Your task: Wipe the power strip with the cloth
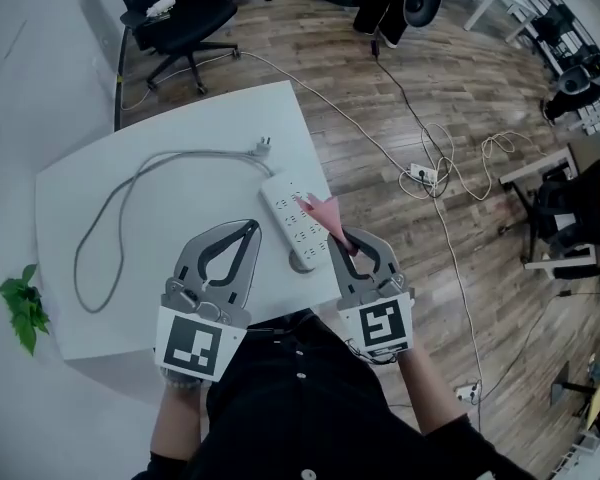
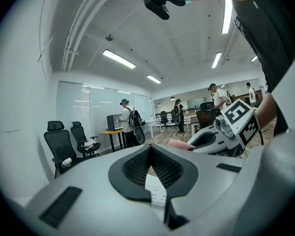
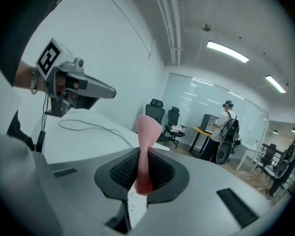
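Observation:
A white power strip [image 1: 291,224] lies near the right edge of the white table [image 1: 100,308], and its grey cable [image 1: 130,183] loops off to the left. My right gripper [image 1: 342,236] is shut on a pink cloth [image 1: 323,211], which hangs just over the strip's near half. In the right gripper view the cloth [image 3: 146,149] stands up pinched between the jaws, with the strip [image 3: 136,204] below them. My left gripper [image 1: 249,226] is shut and holds nothing, a little left of the strip. Part of the strip [image 2: 156,191] shows under its jaws.
The plug [image 1: 264,146] rests at the table's far edge. A black office chair [image 1: 175,18] stands beyond the table and a green plant [image 1: 20,308] at its left. Cables and another power strip [image 1: 423,175] lie on the wooden floor to the right. People stand far off.

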`<state>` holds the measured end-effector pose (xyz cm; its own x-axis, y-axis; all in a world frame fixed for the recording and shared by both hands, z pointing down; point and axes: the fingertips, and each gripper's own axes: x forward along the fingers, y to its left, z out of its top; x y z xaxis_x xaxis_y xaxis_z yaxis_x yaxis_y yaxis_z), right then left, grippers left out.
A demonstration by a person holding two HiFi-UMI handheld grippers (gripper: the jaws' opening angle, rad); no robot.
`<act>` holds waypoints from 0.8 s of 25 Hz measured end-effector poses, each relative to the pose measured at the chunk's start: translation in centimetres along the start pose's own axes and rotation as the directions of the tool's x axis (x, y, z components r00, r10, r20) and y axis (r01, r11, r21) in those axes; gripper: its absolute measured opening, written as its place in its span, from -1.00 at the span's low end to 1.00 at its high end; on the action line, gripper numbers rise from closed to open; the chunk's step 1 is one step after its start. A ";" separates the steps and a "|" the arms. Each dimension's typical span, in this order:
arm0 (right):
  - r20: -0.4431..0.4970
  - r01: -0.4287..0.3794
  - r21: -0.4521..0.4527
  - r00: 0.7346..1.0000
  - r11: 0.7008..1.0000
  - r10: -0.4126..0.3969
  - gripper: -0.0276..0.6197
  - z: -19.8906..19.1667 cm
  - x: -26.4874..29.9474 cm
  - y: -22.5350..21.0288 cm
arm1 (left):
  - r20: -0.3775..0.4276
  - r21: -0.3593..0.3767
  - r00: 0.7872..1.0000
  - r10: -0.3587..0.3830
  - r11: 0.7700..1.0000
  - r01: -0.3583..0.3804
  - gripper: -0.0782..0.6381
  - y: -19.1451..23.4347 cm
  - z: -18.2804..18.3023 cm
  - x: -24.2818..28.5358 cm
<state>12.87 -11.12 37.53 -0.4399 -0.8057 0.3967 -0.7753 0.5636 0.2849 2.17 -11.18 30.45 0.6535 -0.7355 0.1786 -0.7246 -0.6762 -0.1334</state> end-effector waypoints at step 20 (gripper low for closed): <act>0.020 0.053 0.081 0.998 0.995 -0.055 -0.74 2.3 -1.1 -2.0 | 0.012 0.013 0.999 -0.037 0.999 0.037 -0.75 -0.4 0.3 0.8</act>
<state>13.86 -11.74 34.48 -0.4055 -0.8391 0.3626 -0.8319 0.5032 0.2341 3.06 -11.45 30.31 0.6826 -0.7104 0.1714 -0.6971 -0.7033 -0.1390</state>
